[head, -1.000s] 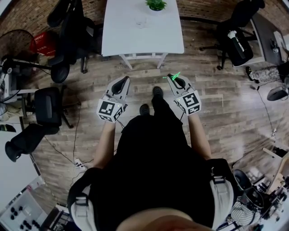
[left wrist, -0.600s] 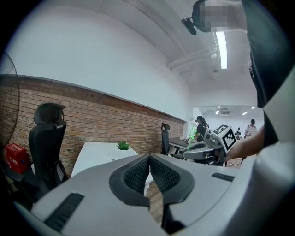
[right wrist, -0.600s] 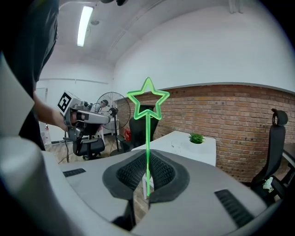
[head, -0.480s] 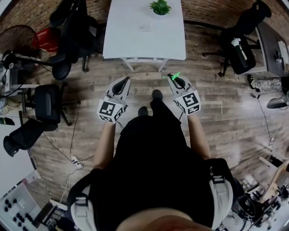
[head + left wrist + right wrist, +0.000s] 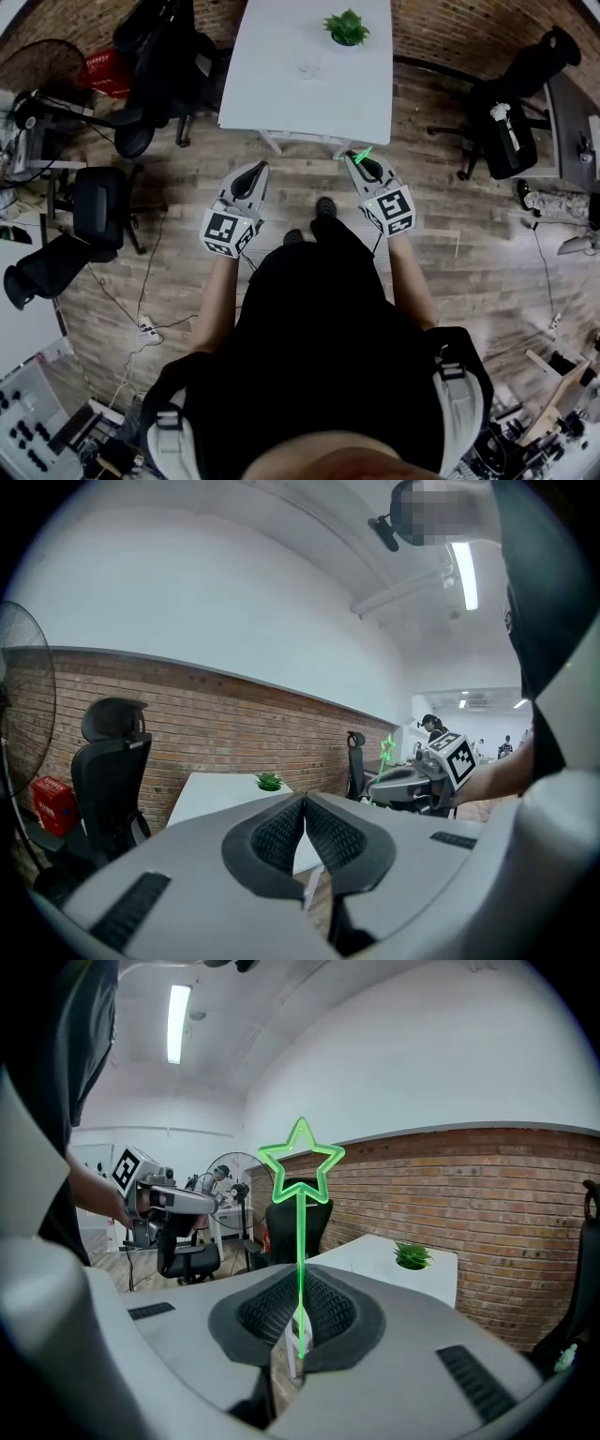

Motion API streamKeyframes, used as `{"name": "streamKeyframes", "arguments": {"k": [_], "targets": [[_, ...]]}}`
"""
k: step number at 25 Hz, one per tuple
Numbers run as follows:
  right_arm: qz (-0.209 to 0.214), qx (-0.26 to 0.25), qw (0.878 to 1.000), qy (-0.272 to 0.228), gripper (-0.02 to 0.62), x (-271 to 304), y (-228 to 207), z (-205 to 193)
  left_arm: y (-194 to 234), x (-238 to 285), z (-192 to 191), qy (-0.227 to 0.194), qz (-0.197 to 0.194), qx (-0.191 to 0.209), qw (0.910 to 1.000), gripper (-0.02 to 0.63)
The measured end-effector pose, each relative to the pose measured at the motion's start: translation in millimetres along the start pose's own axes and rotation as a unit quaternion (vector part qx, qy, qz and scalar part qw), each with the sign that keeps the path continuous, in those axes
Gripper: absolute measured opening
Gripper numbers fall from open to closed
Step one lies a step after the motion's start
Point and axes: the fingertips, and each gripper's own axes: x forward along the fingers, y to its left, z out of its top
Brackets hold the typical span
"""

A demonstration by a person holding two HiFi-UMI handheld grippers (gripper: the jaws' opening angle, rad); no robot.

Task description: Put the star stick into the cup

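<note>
My right gripper (image 5: pixel 362 161) (image 5: pixel 300 1288) is shut on the thin stem of a green star stick (image 5: pixel 300 1162), which stands upright from the pads with its outline star on top. From the head view the stick (image 5: pixel 362 155) shows as a small green streak at the jaw tips. My left gripper (image 5: pixel 254 171) (image 5: pixel 305 806) is shut with nothing in it, level with the right one and a little to its left. Both hang over the wood floor, just short of the white table (image 5: pixel 281 94). A faint clear cup (image 5: pixel 307 64) stands on the table near a small potted plant (image 5: pixel 347 26).
Black office chairs stand left (image 5: pixel 98 211) and right (image 5: pixel 511 122) of the table. A fan (image 5: pixel 47 80) and a red box (image 5: pixel 108 70) sit at the far left. Cables (image 5: pixel 141 323) trail over the floor at left. A brick wall runs behind the table.
The table, cup and plant have slid lower and to the right in the head view, so they are closer. Both grippers keep their pose, the right one still holding the stick.
</note>
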Motion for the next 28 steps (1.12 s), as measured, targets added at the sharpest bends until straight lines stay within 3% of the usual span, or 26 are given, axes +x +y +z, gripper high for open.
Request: {"name": "streamKeyframes", "arguments": {"k": [9,17,28], "targets": [[0.049,-0.018,0.999,0.003,0.011,32.0,-38.2,9.5,13.6,26.6,11.4,-0.004,0.047,-0.006,0.9989,0.021],[0.1,-0.046,0.994,-0.006,0.011,70.2,-71.5,32.1,32.6,40.2,15.4,-0.004,0.112,-0.022,0.9935,0.021],[0.128,-0.052,0.99,-0.012,0.011,101.6,-97.4,32.2,26.1,64.1,9.8,0.0,0.13,-0.03,0.991,0.023]]}}
